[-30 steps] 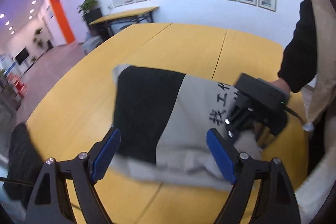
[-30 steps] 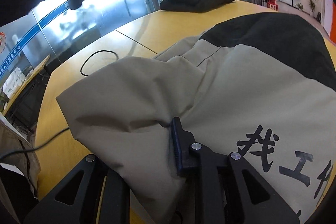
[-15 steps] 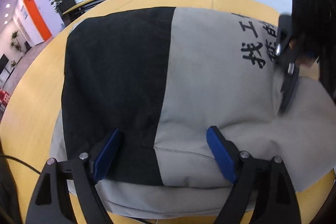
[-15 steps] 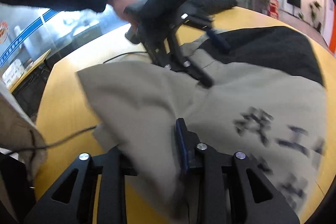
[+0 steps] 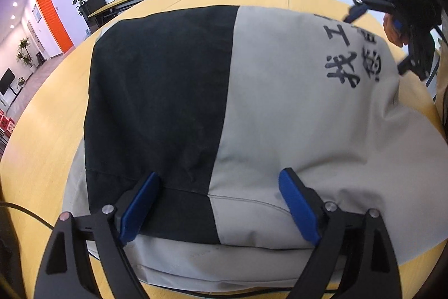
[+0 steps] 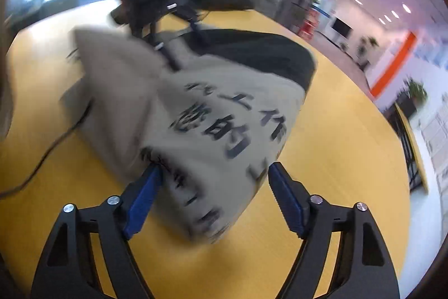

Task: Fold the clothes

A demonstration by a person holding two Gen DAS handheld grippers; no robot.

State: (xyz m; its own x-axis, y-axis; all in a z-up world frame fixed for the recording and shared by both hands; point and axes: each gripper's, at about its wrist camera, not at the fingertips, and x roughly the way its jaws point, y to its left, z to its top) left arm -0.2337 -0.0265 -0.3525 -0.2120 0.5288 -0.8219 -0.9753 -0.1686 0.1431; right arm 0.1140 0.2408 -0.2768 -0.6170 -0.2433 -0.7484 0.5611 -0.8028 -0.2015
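1. The garment (image 5: 252,102), a grey and black top with printed characters, lies folded over on the yellow surface (image 5: 42,131), roughly centred, with layers stacked at the near edge.
2. My left gripper (image 5: 218,206) has its fingers spread wide and grips nothing. They straddle the near fold edge, black panel to the left and grey to the right. I judge it is placed to press or square up the fold.
3. My right gripper (image 6: 212,198) also has its fingers spread and holds nothing. The printed end of the garment sits between them. This view is motion-blurred, so I cannot tell whether the left finger touches the cloth.
4. In the left view the right gripper sits at the far right, off the cloth near the printed characters.
5. My read: one fold is done and both grippers are free. Next I need a fresh grip on an edge for the next fold.
6. Risk: a black cable (image 6: 42,159) runs under the left side of the garment and could snag.
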